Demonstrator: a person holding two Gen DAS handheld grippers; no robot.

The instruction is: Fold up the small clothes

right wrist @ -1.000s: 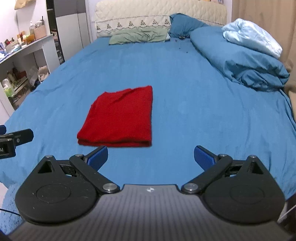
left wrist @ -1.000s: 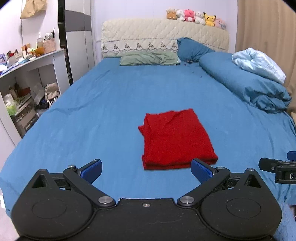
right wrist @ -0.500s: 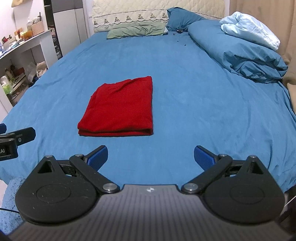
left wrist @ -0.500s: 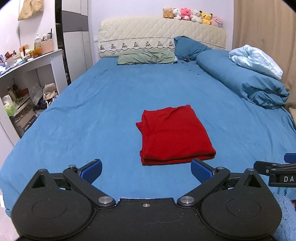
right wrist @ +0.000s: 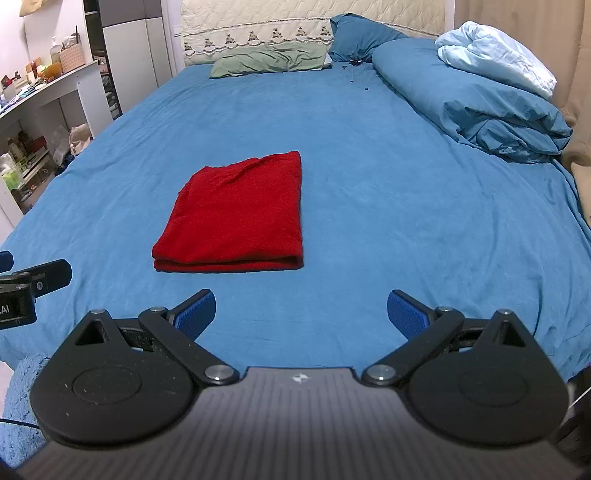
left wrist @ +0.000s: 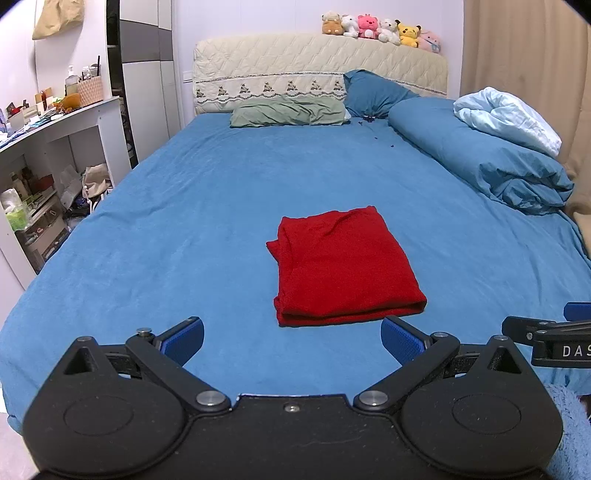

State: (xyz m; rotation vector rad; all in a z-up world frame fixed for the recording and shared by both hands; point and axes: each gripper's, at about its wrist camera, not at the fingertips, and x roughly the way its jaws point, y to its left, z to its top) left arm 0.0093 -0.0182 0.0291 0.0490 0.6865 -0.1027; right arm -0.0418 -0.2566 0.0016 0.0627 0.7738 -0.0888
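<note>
A red garment (left wrist: pixel 343 264) lies folded into a rectangle on the blue bed sheet (left wrist: pixel 184 221); it also shows in the right wrist view (right wrist: pixel 238 216). My left gripper (left wrist: pixel 292 339) is open and empty, held back from the garment's near edge. My right gripper (right wrist: pixel 301 314) is open and empty, near and to the right of the garment. The right gripper's finger shows at the right edge of the left wrist view (left wrist: pixel 546 332); the left gripper's finger shows at the left edge of the right wrist view (right wrist: pixel 33 277).
A rolled blue duvet (left wrist: pixel 480 158) with a pale blue blanket (left wrist: pixel 506 118) lies along the bed's right side. Pillows (left wrist: pixel 288 110) and a headboard with plush toys (left wrist: pixel 380 27) are at the far end. A cluttered white desk (left wrist: pixel 55 122) stands left of the bed.
Both grippers have drawn slightly back and up from the garment, still open. The garment has not moved.
</note>
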